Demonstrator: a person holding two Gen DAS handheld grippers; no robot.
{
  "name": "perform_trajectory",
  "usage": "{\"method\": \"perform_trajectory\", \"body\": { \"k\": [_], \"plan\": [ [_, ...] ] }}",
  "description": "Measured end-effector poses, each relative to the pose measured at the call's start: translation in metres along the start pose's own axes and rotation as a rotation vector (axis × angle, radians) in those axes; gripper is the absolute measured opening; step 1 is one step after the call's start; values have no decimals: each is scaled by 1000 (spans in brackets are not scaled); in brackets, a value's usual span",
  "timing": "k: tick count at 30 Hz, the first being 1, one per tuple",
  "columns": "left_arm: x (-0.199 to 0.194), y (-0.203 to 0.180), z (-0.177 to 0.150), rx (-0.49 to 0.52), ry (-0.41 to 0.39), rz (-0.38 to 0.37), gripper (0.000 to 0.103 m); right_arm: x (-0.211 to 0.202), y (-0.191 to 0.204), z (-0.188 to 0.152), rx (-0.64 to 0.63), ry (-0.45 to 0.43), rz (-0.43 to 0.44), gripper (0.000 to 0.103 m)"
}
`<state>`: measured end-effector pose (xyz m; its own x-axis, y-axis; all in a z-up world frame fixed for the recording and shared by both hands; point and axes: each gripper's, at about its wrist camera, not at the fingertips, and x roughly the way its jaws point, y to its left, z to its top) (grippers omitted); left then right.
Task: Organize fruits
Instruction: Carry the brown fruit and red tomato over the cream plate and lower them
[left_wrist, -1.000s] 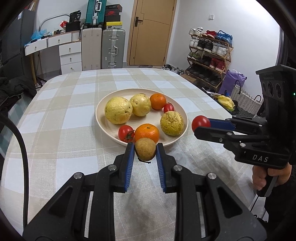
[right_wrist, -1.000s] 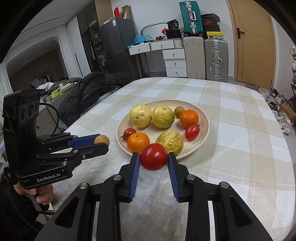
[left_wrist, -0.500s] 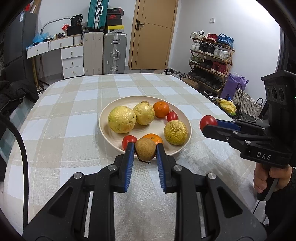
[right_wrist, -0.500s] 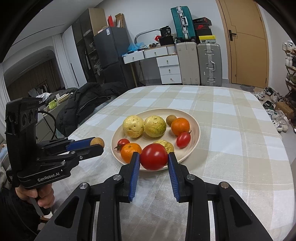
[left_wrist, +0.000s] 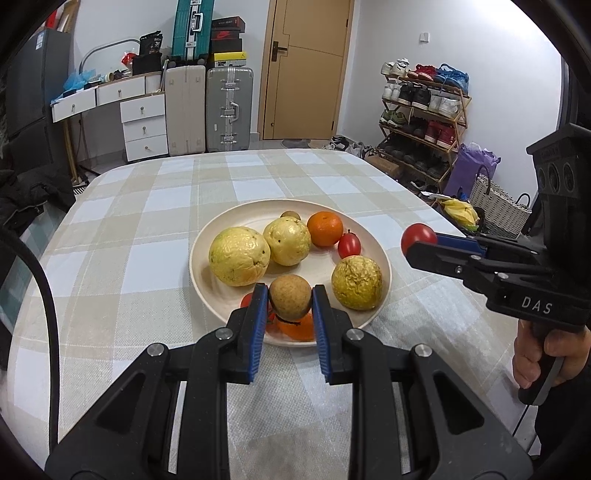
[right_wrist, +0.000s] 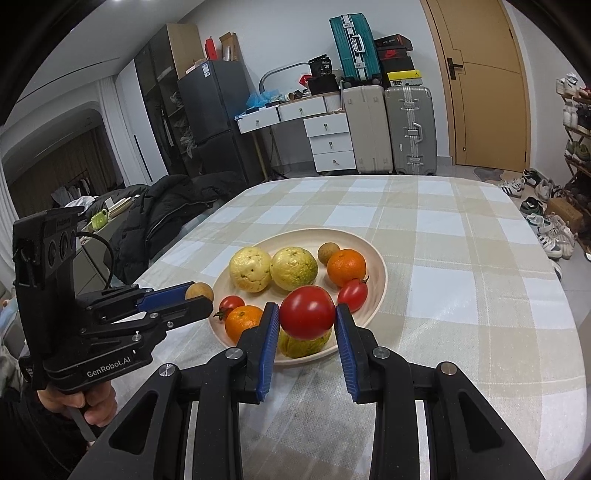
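Fruits (left_wrist: 239, 256) fill plate (left_wrist: 199, 269); hand-held grippers grip two.

Two suitcases (left_wrist: 208, 109) stand beside a wooden door (left_wrist: 306, 66).

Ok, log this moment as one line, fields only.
left gripper: shut on brown fruit | right gripper: shut on large tomato | both held above plate | plate: fruit on it | stage: carrying

brown fruit (left_wrist: 290, 296) in left gripper (left_wrist: 290, 301)
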<state>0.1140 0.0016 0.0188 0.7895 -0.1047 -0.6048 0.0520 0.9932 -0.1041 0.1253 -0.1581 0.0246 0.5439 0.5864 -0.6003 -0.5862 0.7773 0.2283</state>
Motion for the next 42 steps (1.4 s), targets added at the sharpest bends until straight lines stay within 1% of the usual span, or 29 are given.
{"method": "perform_trajectory", "body": {
  "k": [19,22,29,42],
  "plan": [
    [28,0,12,1,6,15,21,22,8,13,-1,16,15,31],
    [28,1,12,0,7,17,21,26,8,15,-2,24,10,31],
    [42,5,16,1,17,20,21,38,7,18,0,40,-1,31],
    [57,-2,16,28,36,25,21,53,0,21,25,59,-14,31]
  ]
}}
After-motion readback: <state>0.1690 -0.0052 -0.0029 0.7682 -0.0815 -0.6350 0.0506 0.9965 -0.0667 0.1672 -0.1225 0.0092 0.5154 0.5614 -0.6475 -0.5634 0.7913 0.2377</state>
